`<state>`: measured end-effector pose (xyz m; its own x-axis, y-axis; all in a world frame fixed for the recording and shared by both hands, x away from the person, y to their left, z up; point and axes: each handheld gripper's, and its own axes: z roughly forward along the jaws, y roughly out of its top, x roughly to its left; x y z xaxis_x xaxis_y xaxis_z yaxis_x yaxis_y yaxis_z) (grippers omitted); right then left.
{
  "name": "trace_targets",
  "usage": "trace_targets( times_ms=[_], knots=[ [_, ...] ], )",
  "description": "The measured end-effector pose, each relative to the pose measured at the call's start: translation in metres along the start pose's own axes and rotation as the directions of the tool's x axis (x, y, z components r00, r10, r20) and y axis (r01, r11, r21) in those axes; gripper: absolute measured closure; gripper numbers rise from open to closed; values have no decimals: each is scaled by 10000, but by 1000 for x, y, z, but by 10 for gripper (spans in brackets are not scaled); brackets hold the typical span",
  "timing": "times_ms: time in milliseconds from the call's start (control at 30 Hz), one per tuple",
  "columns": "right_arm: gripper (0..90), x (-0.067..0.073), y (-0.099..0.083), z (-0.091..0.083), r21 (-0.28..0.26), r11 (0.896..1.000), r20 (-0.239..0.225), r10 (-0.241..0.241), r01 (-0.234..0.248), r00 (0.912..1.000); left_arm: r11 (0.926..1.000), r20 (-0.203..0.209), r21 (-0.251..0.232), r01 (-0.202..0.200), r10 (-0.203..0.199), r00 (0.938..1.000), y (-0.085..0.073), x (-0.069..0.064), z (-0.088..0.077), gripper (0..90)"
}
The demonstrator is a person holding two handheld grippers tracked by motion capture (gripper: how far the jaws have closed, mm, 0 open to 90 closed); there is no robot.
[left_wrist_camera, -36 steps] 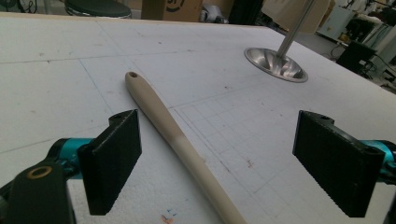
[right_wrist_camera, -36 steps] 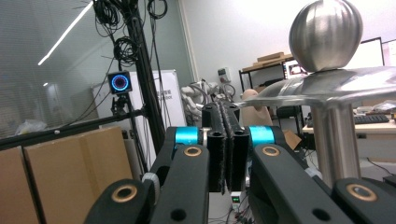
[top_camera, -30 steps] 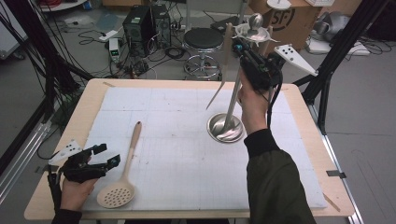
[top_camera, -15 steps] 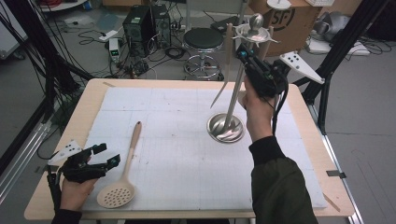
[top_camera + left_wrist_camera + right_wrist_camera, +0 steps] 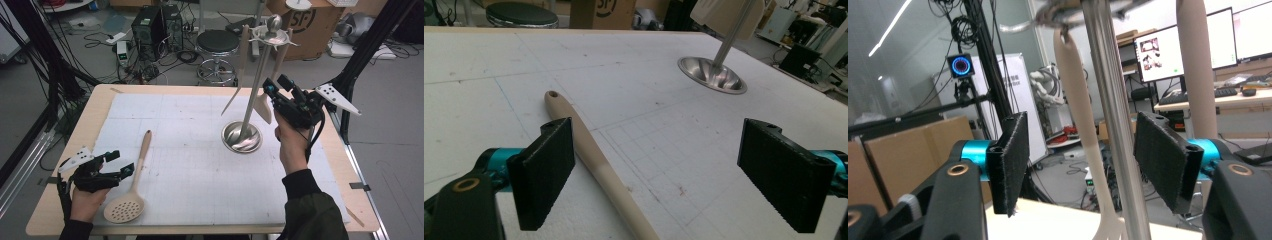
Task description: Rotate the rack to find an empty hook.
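Wooden and pale, the long slotted spoon with a round, hole-dotted bowl [image 5: 131, 189] lies flat on the white gridded mat [image 5: 175, 125] that covers the light wood table [image 5: 90, 115]. Its smooth handle has a small hole at the tip and points away from the person. In the left gripper view the handle [image 5: 594, 160] runs up between the two black, ribbed pads.

The left claw [image 5: 116, 162] rests low near the table's front edge, just beside the spoon handle. Its jaws stand wide open and hold nothing.

Farther back on the mat stands the shiny silver metal rack with a round dish base and a thin upright pole [image 5: 250, 112]. A ball sits on top of the pole. Two more pale wooden tools hang from its hooks: a thin, pointed one [image 5: 239, 67] on the left side, and a flat, wide-bladed one [image 5: 270, 90] on the right.

The right claw [image 5: 274, 86] is held up in the air, close to the pole and the hanging wide tool. Its jaws have just been opening. In the right gripper view the rough black pads stand apart, not pressing on anything, with the pole [image 5: 1113, 130] and a wooden handle [image 5: 1083, 120] seen past them.
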<state>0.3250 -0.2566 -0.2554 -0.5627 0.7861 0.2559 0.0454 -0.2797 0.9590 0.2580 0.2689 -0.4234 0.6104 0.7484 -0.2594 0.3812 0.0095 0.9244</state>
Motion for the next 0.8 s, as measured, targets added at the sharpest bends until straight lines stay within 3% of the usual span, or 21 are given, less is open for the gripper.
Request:
trace_targets(
  times_ms=[167,400,533,800],
  knots=[
    [297,0,-9,-12,102,9999,-129,-100,101,9999,10000,-41,-69,-4,4,10000,2,-1,3,156],
    [271,-2,-25,-23,509,9983,17,-279,278,9996,10000,-12,-41,-15,14,10000,2,-1,3,156],
    [246,-5,-35,-26,934,9956,137,-77,63,9999,10000,-1,-22,-22,22,10000,2,-2,3,156],
    [234,-8,-62,-39,1432,9896,203,-140,110,9997,10000,-6,17,-24,24,10000,2,-2,4,156]
  ],
)
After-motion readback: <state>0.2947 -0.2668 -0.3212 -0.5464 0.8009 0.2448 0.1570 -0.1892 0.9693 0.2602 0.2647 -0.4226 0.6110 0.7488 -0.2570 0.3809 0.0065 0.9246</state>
